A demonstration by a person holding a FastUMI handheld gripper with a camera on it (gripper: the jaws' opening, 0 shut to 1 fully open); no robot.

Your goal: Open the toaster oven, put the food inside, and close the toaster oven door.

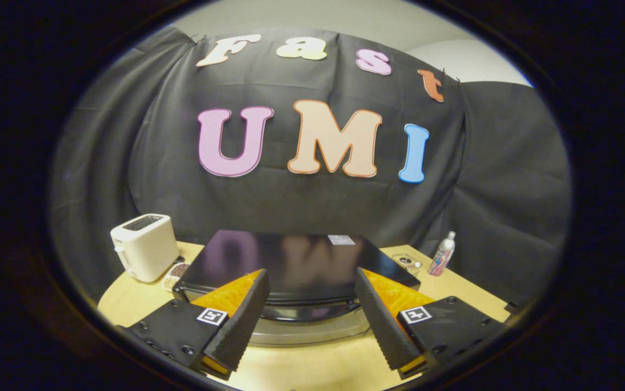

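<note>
Toaster oven (296, 260) front toward spread, empty fingers (247, 309), long axis crosswise.

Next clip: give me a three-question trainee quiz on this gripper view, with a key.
1. True or false: the gripper has its fingers spread apart, holding nothing.
2. What stands beside the toaster oven on the side of the small dish of grains?
A. a kettle
B. a white pop-up toaster
C. a stack of plates
3. Fill in: beyond the far corner of the toaster oven, past the clear container, stands a small ____.

Key
1. True; the toaster oven's front lies just ahead between the fingers.
2. B, the white pop-up toaster.
3. Bottle, upright on the wooden table.
</note>
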